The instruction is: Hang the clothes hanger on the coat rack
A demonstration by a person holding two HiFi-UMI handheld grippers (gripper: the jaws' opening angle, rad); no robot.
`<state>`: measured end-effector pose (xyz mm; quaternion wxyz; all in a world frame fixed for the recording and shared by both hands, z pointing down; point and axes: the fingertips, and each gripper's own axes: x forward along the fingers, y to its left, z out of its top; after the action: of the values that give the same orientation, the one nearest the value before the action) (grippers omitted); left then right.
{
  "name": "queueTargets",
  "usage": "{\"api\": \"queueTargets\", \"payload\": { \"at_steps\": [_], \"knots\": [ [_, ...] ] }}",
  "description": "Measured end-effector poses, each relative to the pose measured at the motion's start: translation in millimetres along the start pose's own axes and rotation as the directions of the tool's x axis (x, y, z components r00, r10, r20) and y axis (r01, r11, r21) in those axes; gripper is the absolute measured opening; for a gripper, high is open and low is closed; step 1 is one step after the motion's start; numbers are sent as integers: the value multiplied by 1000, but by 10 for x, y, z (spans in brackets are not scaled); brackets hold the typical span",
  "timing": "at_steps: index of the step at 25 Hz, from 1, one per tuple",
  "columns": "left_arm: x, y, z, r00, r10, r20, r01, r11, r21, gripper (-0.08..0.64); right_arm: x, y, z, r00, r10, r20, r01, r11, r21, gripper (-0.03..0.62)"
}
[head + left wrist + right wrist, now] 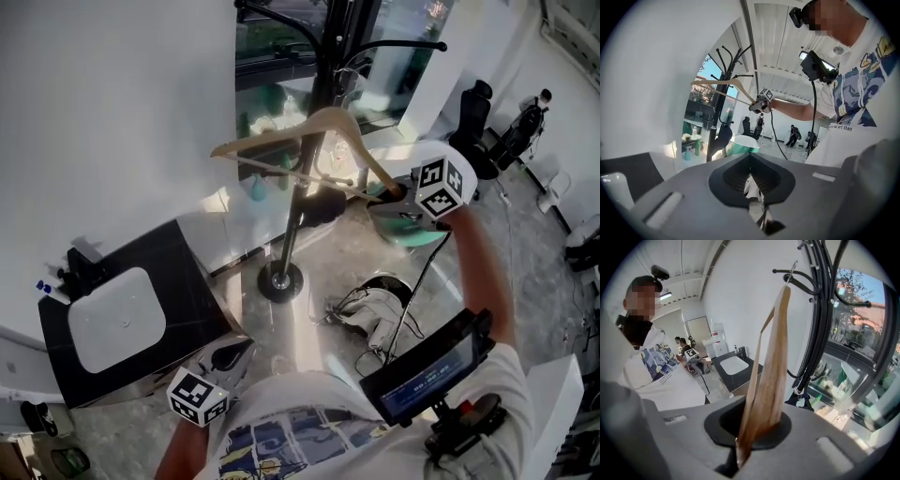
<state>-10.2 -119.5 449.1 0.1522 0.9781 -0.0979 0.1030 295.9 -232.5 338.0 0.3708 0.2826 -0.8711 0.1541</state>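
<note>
A wooden clothes hanger (pixel 323 122) hangs in the air against the black coat rack (pixel 298 202), high up among its curved arms. My right gripper (pixel 382 195) is shut on one end of the hanger (pixel 771 380), which runs up out of the jaws. Its metal hook (pixel 792 267) is close beside the rack's prongs (pixel 820 268); whether it rests on one I cannot tell. My left gripper (pixel 234 352) stays low by the person's body, shut with nothing in it. The left gripper view shows the hanger (pixel 722 86), the rack (pixel 723 108) and the right gripper (pixel 758 105) from afar.
A black cabinet (pixel 187 272) with a white tray on top stands left of the rack's round base (pixel 279 281). Cables and a white object (pixel 375 314) lie on the floor. A teal tub (pixel 412 234) sits under the right arm. A window is behind the rack.
</note>
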Motion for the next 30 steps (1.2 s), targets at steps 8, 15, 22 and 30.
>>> {"api": "queueTargets", "payload": {
  "at_steps": [8, 15, 22, 30],
  "knots": [
    [286, 212, 173, 998, 59, 2, -59, 998, 0, 3, 189, -467, -123, 999, 22, -40, -24, 998, -53, 5],
    [591, 268, 257, 998, 65, 0, -65, 998, 7, 3, 351, -736, -224, 996, 19, -82, -27, 994, -102, 5],
    [809, 302, 328, 997, 73, -4, -73, 997, 10, 3, 397, -974, -356, 995, 8, -97, -20, 991, -129, 3],
    [940, 306, 352, 997, 68, -20, -68, 998, 20, 3, 448, -1133, -393, 997, -33, -76, 19, 984, -177, 8]
  ]
}}
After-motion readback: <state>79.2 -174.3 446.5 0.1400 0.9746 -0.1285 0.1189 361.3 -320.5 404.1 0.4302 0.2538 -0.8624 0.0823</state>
